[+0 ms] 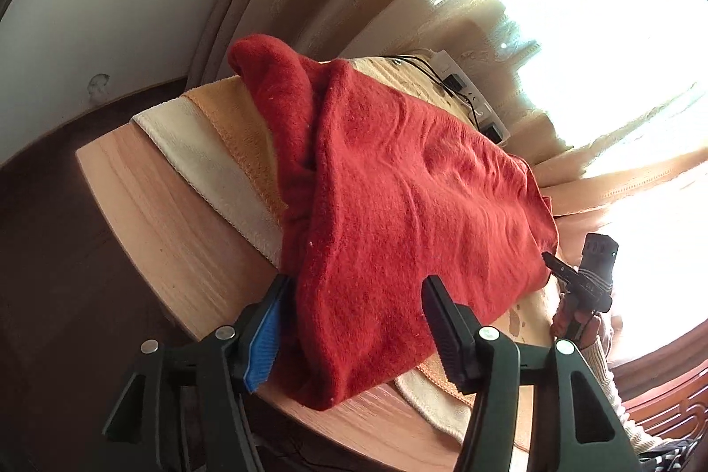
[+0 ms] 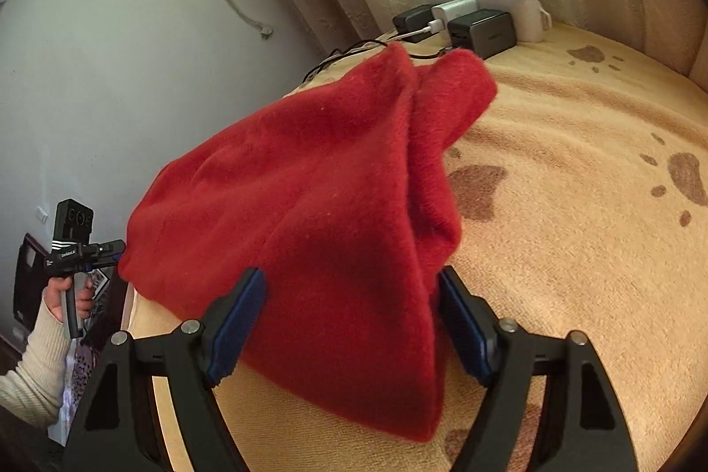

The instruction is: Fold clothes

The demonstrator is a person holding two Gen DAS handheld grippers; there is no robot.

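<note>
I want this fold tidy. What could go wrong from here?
Both grippers, left and right, are open around the red cloth, so a shallow grasp could catch only one layer and undo the fold. Dragging it might bunch the towel beneath. A far swing could snag the charger cables.

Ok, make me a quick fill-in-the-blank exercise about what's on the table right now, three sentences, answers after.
1. The garment between the fingers of both tools is coloured ____.
2. Under it, the table is covered by a beige blanket printed with brown ____ prints.
3. The left tool and the right tool both have their fingers spread ____.

Missing words: red; paw; open
</note>
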